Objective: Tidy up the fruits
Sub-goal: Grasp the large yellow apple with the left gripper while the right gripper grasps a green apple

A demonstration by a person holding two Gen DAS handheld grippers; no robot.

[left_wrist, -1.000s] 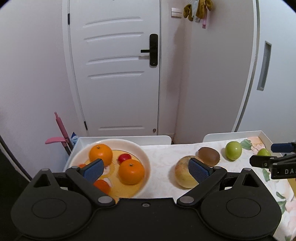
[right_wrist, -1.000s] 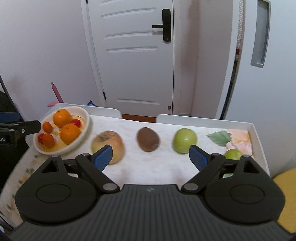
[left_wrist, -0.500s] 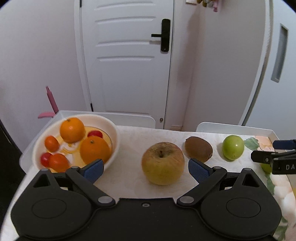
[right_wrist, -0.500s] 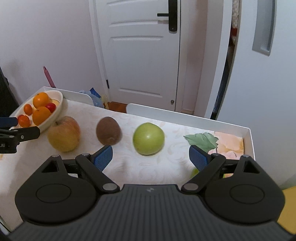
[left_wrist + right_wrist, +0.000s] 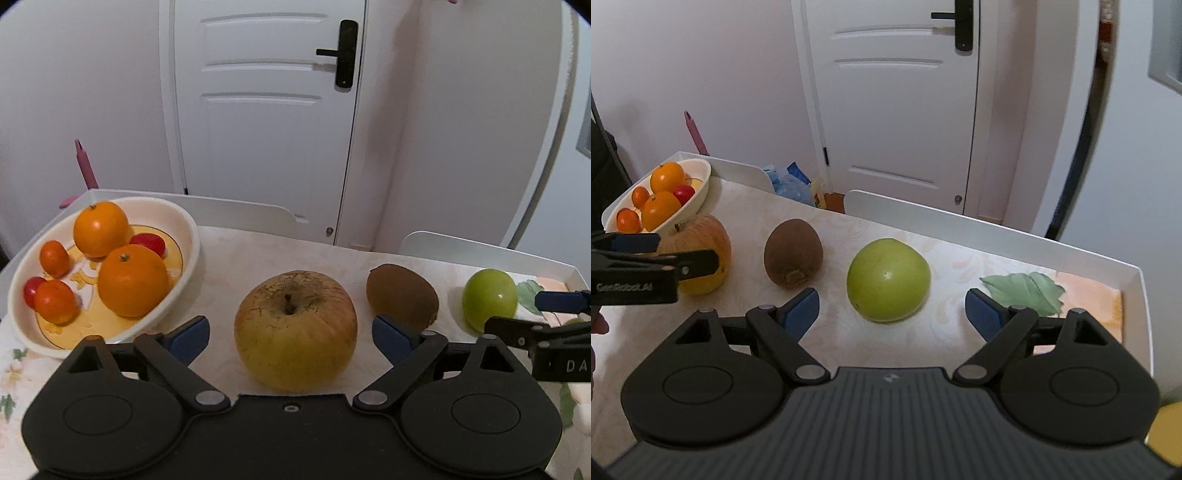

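Now left gripper (image 5: 290,334) fingers closing, flanking apple (image 5: 295,329) untouched.

Yellow apple (image 5: 295,332), kiwi (image 5: 402,297), green apple (image 5: 489,299) in row.

Left wrist view sits low behind its tool (image 5: 291,334), angled down across the table (image 5: 258,254) toward the door (image 5: 266,122), close on the yellow apple (image 5: 295,328); right wrist view faces the same way, close on the green apple (image 5: 888,278); both share bowl (image 5: 184,221), kiwi (image 5: 793,257), both apples
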